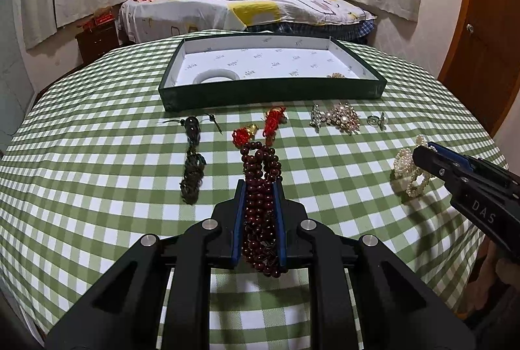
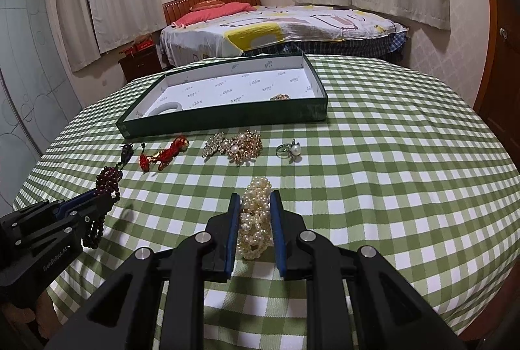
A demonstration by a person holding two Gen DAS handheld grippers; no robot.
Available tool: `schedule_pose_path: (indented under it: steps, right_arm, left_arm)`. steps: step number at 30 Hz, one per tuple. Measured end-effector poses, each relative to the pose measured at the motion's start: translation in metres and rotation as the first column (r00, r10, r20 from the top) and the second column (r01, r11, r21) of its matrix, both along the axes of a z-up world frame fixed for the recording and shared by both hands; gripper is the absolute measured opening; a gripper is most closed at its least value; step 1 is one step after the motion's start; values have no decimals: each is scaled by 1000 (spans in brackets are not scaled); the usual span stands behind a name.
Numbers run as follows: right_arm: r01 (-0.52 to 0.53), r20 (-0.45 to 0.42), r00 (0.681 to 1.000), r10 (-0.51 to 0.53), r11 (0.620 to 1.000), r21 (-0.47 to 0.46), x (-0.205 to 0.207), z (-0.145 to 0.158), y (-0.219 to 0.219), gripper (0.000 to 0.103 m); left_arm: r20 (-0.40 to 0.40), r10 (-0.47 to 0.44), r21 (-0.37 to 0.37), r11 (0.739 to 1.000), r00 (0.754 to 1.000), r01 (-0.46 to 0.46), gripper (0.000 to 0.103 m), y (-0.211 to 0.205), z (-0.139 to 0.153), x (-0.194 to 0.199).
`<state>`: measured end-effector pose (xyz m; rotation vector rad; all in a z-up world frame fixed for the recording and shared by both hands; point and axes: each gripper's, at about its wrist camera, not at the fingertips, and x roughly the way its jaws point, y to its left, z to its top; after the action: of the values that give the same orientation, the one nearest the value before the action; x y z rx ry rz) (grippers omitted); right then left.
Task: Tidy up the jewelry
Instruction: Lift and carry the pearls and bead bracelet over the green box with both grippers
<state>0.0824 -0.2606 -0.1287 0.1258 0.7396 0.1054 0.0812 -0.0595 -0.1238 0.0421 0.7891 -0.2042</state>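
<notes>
A shallow dark green box (image 1: pixel 273 94) with a white printed lining is placed on the table (image 1: pixel 97 122) covered with a green and white checked cloth, toward the far edge. Two things are seen inside the box: a white bangle (image 1: pixel 216 77) near its front left corner, and a small gold piece (image 1: pixel 336 75) near its front right corner. The rest of the lining is bare.

The left gripper (image 1: pixel 259 187) is clenched on a bunch of dark red beads (image 1: pixel 261 168), which is pressed between the blue pads; part of the beads hangs below the fingers. The right gripper (image 2: pixel 254 200) is closed on a pearl bracelet (image 2: pixel 256 220), which is held between its pads near the front edge of the table.

In front of the box, a row of jewelry is laid on the cloth: a dark pendant with a tassel (image 1: pixel 191 168) at the left, two red knotted charms (image 1: pixel 273 122), a gold brooch with pearls (image 1: pixel 341 117) touching a smaller crystal brooch (image 1: pixel 316 118), and a pearl ring (image 2: pixel 290 151) at the right end. These pieces are all outside the box.
</notes>
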Motion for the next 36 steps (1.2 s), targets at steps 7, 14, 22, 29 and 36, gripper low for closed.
schedule_pose_path:
  steps: [7,14,22,29,36]
  right_arm:
    - [0,15,1000,0,1000,-6,5,9,1,20]
    - [0,57,998,0,1000,-5,19,28,1,20]
    - [-10,128,992,10,1000,-2,60,57,2,20]
    - [-46,187,981,48,999,-15,104,77,8,20]
    - [-99,120,988,97,995,8,153,49,12,20]
  left_arm:
    - [20,10,-1,1000,1000,-10,16,3,10,7]
    - [62,18,-12,1000,998,-17,16,5,28,23]
    - [109,5,-36,999,994,-1,16,-8,53,65]
    - [151,18,-64,998,988,-9,16,-23,71,116]
    - [84,34,-49,998,996,-30,16,-36,42,173]
